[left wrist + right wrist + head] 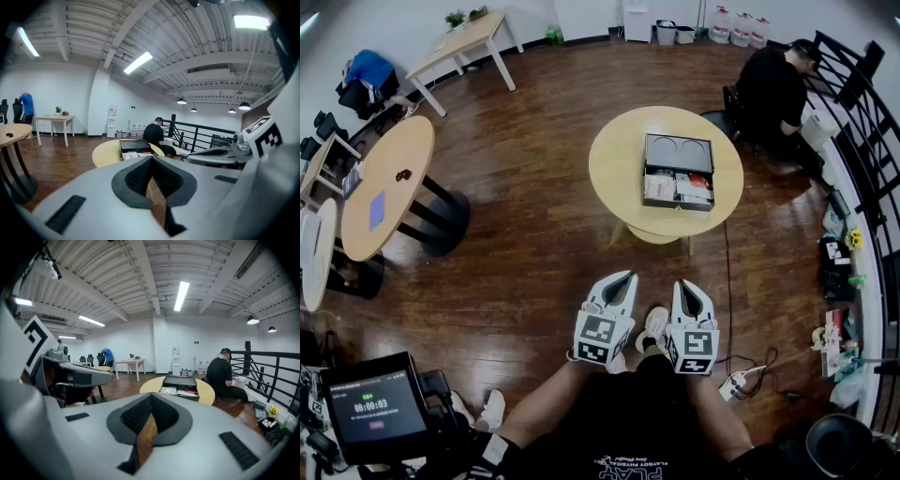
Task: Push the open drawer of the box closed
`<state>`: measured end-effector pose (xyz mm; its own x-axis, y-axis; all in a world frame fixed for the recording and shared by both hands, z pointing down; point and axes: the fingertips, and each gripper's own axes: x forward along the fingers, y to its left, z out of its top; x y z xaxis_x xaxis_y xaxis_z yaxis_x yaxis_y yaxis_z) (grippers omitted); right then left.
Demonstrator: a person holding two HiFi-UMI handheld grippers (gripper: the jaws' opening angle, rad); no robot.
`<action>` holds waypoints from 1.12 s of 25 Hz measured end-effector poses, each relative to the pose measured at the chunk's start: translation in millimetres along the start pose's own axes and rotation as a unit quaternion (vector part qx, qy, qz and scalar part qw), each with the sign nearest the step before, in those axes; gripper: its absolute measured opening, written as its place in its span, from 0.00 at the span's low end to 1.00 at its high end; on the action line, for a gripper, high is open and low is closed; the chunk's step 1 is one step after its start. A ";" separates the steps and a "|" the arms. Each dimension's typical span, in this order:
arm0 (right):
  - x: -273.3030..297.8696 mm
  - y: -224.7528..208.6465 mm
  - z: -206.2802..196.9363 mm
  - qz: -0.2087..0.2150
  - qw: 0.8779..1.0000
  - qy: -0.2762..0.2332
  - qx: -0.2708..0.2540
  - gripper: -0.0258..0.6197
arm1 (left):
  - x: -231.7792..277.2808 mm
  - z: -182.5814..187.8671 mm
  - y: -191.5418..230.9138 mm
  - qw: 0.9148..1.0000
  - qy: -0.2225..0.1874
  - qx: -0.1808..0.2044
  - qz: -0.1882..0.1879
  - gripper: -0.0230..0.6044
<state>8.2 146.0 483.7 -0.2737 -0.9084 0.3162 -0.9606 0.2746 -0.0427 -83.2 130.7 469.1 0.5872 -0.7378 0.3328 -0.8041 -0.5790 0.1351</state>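
Box (pixel 678 153): dark grey, rectangular, flat lid with two round recesses; sits upright.
Location: on round light-wood desk (pixel 614 169), right of its centre, well ahead of the person.
Drawer (pixel 677 188): pulled out of the box's near side, toward the person; open.
Drawer contents: white packs (pixel 660 187) at left, red item (pixel 697 184) at right; detail too small to tell.
Contact: nothing touches the box or drawer.
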 end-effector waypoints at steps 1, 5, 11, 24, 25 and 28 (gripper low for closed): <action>6.3 -5.9 -0.6 0.003 1.000 0.003 0.000 0.05 | 8.8 4.1 3.2 1.000 -0.001 0.000 0.004 0.03; 31.5 -30.0 5.7 0.010 1.000 0.007 0.002 0.05 | 42.4 19.1 11.7 1.000 -0.002 -0.006 0.012 0.03; 67.8 -62.9 14.5 0.017 1.000 0.013 0.013 0.05 | 90.3 27.0 18.5 1.000 0.012 -0.016 0.021 0.03; 132.0 -112.5 31.5 0.042 0.999 0.010 0.012 0.05 | 174.6 45.1 35.9 0.999 0.025 -0.023 0.040 0.03; 135.1 -114.7 35.5 0.045 0.999 0.009 0.011 0.05 | 177.4 47.2 36.5 0.999 0.023 -0.024 0.042 0.03; 142.1 -120.8 49.9 0.051 0.999 -0.012 0.002 0.05 | 183.3 53.8 39.8 0.998 0.016 -0.029 0.048 0.03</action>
<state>83.0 -32.0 486.5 -0.3708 -0.8835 0.2863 -0.9280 0.3645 -0.0770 -2.5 -46.3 485.2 0.5040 -0.7770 0.3772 -0.8614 -0.4842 0.1536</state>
